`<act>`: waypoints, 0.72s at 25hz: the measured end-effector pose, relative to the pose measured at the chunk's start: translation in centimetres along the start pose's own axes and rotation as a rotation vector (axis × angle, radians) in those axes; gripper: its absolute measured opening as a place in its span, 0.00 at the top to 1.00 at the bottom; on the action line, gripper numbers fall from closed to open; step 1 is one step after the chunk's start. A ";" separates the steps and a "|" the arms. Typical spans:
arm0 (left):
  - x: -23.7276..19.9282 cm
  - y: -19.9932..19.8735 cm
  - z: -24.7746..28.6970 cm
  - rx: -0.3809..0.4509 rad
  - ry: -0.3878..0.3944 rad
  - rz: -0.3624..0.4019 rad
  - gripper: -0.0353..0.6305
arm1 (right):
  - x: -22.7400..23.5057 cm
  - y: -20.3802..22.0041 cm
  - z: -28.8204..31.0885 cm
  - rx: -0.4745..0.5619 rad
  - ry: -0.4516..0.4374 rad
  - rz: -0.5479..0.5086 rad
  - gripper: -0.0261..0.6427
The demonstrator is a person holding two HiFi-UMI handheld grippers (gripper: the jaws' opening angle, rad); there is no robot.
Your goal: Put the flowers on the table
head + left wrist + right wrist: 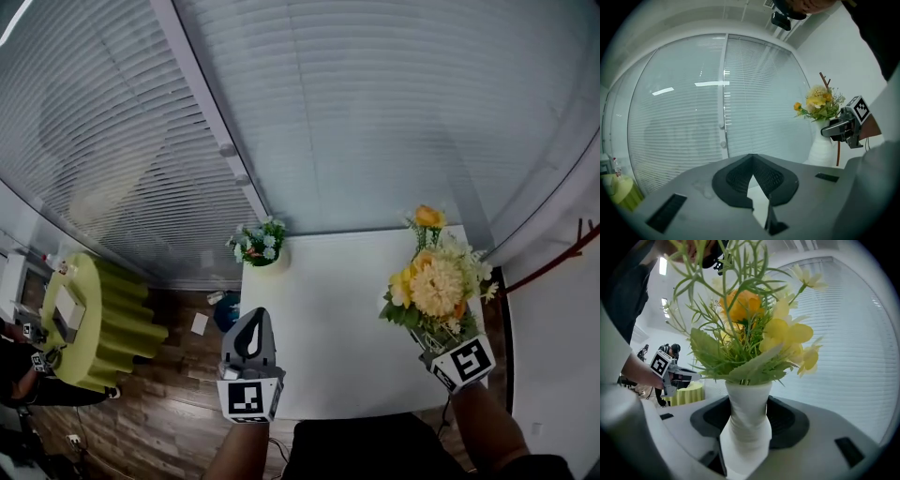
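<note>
Vase [746, 427] of yellow flowers [437, 286] hung over table [328, 319] at 3 o'clock, seemingly unplaced | right gripper [439, 345] pinched vase | left gripper [253, 319] was pressed together, empty

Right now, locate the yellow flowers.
Head view, right side: the right gripper holds the yellow flowers by their vase over the white table's right edge.

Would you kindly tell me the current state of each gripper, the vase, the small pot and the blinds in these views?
left gripper: shut, empty.
right gripper: shut on the white vase.
white vase: upright, held, filled with yellow flowers.
small flower pot: upright on the table, at its far left corner.
blinds: lowered, slats closed.
</note>
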State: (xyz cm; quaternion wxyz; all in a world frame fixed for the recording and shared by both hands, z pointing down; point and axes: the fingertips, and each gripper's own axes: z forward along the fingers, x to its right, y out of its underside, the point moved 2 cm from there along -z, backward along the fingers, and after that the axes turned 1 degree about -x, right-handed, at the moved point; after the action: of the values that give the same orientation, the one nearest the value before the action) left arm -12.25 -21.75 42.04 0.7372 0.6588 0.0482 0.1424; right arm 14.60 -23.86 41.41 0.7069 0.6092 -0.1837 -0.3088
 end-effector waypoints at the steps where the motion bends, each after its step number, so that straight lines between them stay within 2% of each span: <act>1: -0.1 -0.7 0.2 -0.003 -0.005 -0.005 0.95 | 0.2 -0.7 0.3 -0.008 -0.013 -0.003 0.58; 7: 0.9 -2.4 0.2 -0.021 -0.016 -0.035 0.95 | -0.1 -2.0 0.7 -0.032 -0.056 -0.003 0.58; 12: 2.1 -1.1 0.6 -0.045 -0.014 0.006 0.95 | -0.1 -0.8 1.1 -0.023 -0.059 0.009 0.58; 18: 3.6 1.0 1.5 -0.070 -0.023 -0.016 0.95 | 0.0 2.3 1.6 -0.067 -0.084 0.014 0.58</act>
State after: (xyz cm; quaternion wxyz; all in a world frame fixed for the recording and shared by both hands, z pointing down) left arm -8.61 -22.07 43.66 0.7613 0.6338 0.0400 0.1304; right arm 14.07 -24.90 43.94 0.7208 0.5704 -0.2067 -0.3352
